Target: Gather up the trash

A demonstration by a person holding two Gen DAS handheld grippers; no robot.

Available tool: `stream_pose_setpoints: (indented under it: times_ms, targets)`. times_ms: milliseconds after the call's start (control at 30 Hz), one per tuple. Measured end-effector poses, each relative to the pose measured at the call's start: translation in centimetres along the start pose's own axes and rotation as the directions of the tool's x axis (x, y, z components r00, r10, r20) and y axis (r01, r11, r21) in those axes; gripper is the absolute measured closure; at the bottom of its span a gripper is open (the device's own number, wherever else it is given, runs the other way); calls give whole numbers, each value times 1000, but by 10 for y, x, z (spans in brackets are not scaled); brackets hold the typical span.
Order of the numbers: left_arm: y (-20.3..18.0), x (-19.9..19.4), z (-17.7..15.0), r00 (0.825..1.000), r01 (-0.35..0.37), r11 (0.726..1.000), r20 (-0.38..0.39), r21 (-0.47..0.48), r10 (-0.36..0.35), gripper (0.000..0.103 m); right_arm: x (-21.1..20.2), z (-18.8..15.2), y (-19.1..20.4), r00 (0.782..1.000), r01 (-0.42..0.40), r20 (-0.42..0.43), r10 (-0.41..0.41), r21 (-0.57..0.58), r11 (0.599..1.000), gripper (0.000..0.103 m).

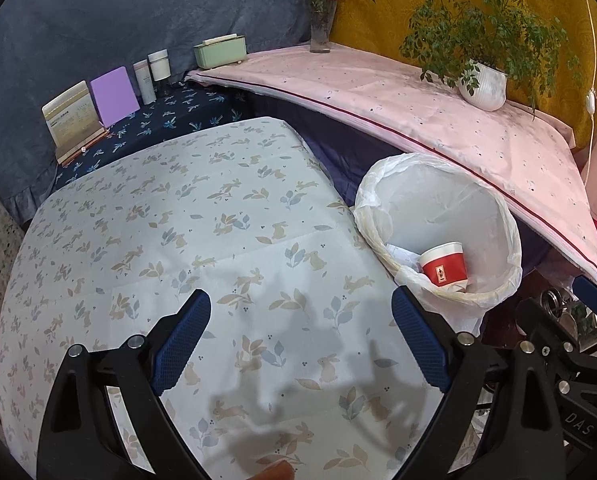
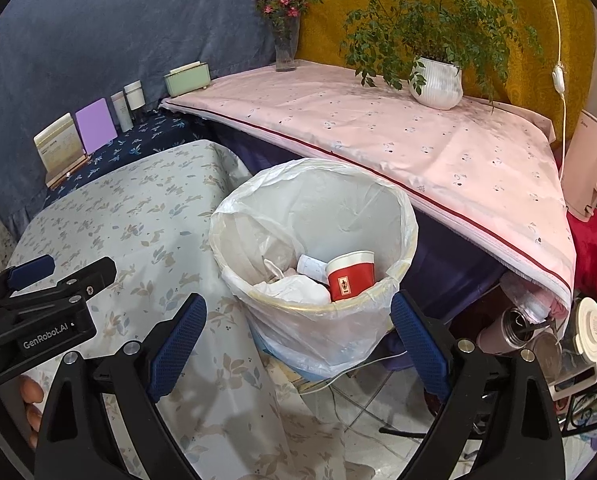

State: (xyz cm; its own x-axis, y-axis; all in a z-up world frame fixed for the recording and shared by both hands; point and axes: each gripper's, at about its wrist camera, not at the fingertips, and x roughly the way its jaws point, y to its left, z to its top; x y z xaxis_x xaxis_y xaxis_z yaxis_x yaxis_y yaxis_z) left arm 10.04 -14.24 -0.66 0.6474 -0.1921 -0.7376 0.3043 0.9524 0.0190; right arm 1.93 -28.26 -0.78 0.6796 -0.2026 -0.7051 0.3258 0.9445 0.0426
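Observation:
A round bin (image 2: pixel 378 196) lined with a clear plastic bag stands between the bunny-print table and the pink-covered table. Inside it lie a red and white paper cup (image 2: pixel 350 276), crumpled white paper (image 2: pixel 294 290) and a slip of paper (image 2: pixel 312 268). My right gripper (image 2: pixel 298 340) hangs open just in front of the bin's near rim, nothing between its blue pads. My left gripper (image 1: pixel 302 338) is open over the bunny-print cloth (image 1: pixel 178 220), empty, with the bin (image 1: pixel 510 220) and cup (image 1: pixel 444 264) to its right. The left gripper's body (image 2: pixel 38 312) shows at the right wrist view's left edge.
A pink-covered table (image 2: pixel 418 140) carries a potted plant (image 2: pixel 436 84) and a flower vase (image 2: pixel 285 52). A green box (image 2: pixel 187 80), bottles, a purple card (image 2: pixel 96 126) and a booklet stand at the back left. Flasks, cables and a red cloth crowd the floor at right.

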Motion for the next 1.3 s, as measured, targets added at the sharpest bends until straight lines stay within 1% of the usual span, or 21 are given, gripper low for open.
stream_pose_setpoints:
  times_ms: [200,267,800,1300]
  targets:
    - [0,2,-3,1000,-7,1000,-12,-10,7,15,-1,-1,0,1000,12,4,-12,2,1000,14]
    - [0,2,-4,1000,-12,1000,-11,-13,12,12,-1,-1,0,1000,17,4,-17,3,1000,14]
    - [-8,2,-5,1000,-10,1000,-5,19,10,12,2,-3,0,1000,31,4,-31,-11,999,13]
    - [-13,0,-9,1000,-7,1000,-12,9,7,12,2,-5,-8,999,42,5,-42,5,999,13]
